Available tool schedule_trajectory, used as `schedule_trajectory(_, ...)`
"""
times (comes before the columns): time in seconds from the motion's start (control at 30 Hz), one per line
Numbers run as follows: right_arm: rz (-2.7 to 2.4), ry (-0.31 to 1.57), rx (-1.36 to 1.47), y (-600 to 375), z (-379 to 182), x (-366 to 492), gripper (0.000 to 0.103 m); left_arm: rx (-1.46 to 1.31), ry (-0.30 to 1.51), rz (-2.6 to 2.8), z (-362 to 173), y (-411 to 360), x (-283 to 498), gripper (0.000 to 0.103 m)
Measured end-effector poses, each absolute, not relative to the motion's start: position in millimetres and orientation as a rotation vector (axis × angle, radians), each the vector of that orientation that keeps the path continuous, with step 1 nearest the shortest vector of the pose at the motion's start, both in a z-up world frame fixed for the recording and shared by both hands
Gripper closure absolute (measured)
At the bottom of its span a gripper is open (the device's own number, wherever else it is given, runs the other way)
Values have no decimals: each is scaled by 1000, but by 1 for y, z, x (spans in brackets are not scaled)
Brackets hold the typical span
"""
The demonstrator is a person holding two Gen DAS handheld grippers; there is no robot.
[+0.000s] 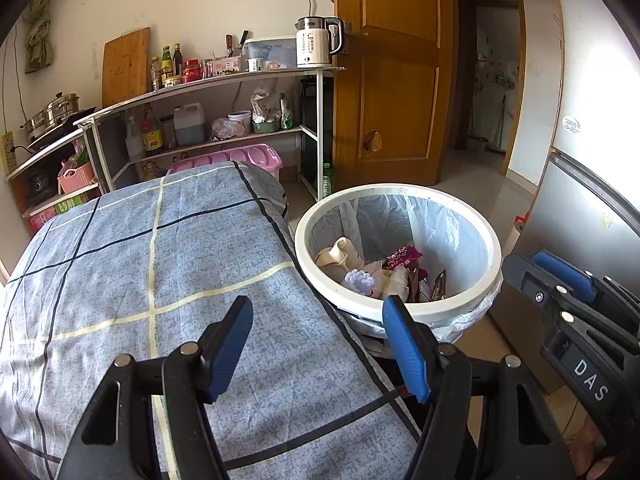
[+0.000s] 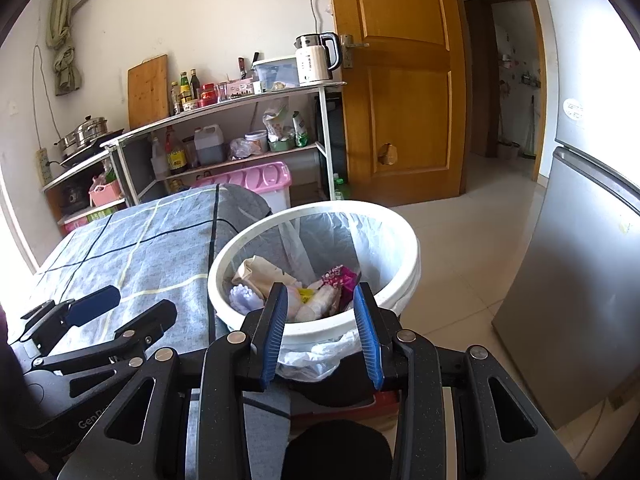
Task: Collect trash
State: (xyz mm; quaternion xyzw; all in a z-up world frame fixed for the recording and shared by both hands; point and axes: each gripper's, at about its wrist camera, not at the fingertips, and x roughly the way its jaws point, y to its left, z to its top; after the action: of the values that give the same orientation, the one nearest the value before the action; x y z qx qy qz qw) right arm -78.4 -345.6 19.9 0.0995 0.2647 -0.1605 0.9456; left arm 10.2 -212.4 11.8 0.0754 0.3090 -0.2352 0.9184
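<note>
Both sets of jaws hang released and empty: left gripper [image 1: 320, 344] over the checked bench [image 1: 140, 264], right gripper [image 2: 322, 332] low centre, facing the bin [image 2: 392, 300]. The trash [image 2: 296, 288] lies inside the bin, which stands tight against the bench, likely for short drops.

bin [image 2: 394, 240] base hidden — lower trash [image 2: 320, 300] buried, unreadable

Showing "DAS" in white letters on the black body of the right gripper [image 1: 568, 280], and "Gen", cut off, on the left gripper [image 2: 120, 304]. Labels on shelf bottles and kettle staying too small to read.
</note>
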Motion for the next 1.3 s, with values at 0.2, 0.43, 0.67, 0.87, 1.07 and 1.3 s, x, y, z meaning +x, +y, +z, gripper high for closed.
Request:
schedule_trajectory(0.2, -328, 534, 197, -344, 21, -79, 67, 147, 634, -478, 13, -210, 9, 34)
schedule_trajectory(0.43, -329, 543, 205, -345, 20, -78, 67, 147, 637, -484, 14, -209, 9, 34)
schedule_trajectory(0.67, -325, 543, 201, -345, 20, -78, 67, 143, 639, -482, 15, -209, 8, 34)
schedule_trajectory(0.87, -324, 542, 198, -343, 20, -77, 67, 141, 641, -480, 15, -208, 9, 34)
schedule_trajectory(1.07, -321, 546, 199, -343, 19, -76, 67, 140, 641, -479, 16, -208, 10, 34)
schedule_trajectory(1.3, -320, 546, 196, -342, 19, -76, 67, 139, 640, -477, 16, -207, 10, 34)
